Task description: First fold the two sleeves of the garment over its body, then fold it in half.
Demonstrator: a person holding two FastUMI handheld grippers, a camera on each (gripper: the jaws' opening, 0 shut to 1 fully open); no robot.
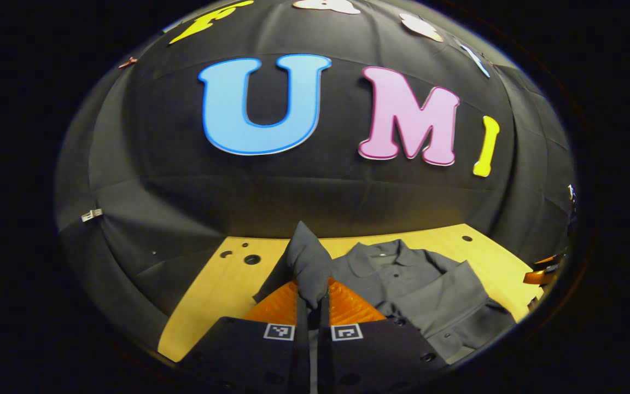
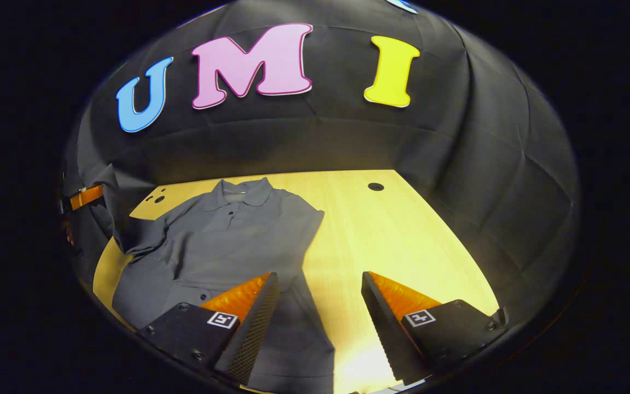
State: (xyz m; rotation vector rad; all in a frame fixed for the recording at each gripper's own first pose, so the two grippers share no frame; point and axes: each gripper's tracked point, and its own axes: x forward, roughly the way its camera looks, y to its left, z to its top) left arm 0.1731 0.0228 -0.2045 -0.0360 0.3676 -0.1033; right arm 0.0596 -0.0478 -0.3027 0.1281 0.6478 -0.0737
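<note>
Left claw pinching the sleeve, right claw spread over the bench; I'd next lay it across the shirt.

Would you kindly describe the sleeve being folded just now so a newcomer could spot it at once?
Start at the yellow wooden table, where a grey polo shirt lies flat, collar toward the wall. The sleeve is the one lifted off the table, pinched in the left gripper. Unlike the other sleeve, already lying across the shirt's body, it stands up in a peak.
</note>
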